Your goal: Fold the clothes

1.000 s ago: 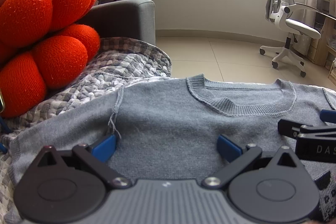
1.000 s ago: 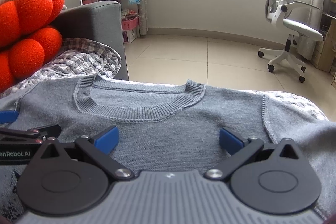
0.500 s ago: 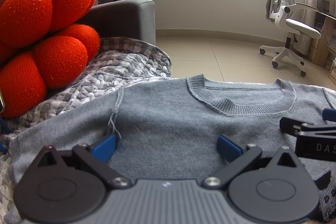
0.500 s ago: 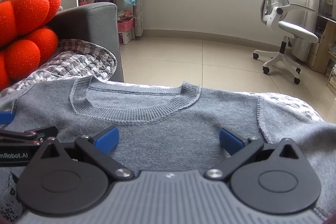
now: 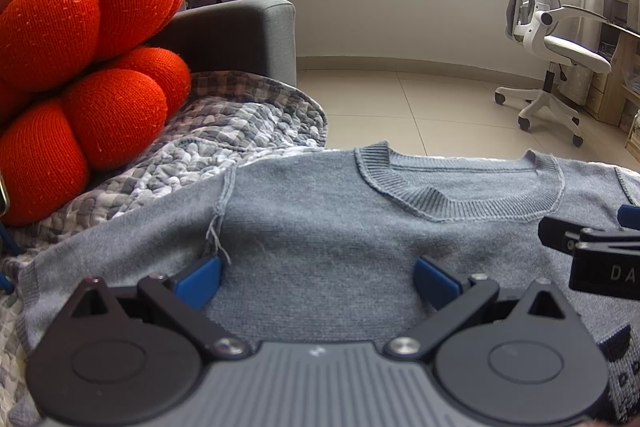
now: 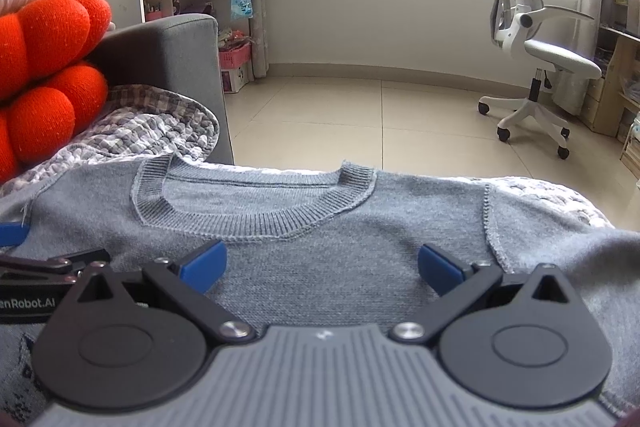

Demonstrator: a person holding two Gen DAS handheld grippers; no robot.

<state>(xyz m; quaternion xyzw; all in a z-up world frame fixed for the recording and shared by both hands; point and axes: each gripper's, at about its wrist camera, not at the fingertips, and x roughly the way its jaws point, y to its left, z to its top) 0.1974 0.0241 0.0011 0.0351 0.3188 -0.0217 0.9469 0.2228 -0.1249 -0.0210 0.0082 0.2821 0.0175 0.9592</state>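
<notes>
Pale tiled floor (image 6: pixel 320 107) and a white office chair (image 6: pixel 532 67) are seen beyond a sofa covered by a checked grey blanket (image 5: pixel 224 139). A grey knit sweater (image 5: pixel 320 227) is laid flat, front up, on the blanket, its ribbed collar (image 6: pixel 256 219) at the sofa's front edge. An orange knotted cushion (image 5: pixel 88 75) is seen at the left, against the grey armrest (image 5: pixel 240 35). The left claw (image 5: pixel 316 279) is held open, low over the sweater's chest near the left shoulder seam. The right claw (image 6: pixel 320 265) is likewise open, below the collar. Neither grips cloth.
</notes>
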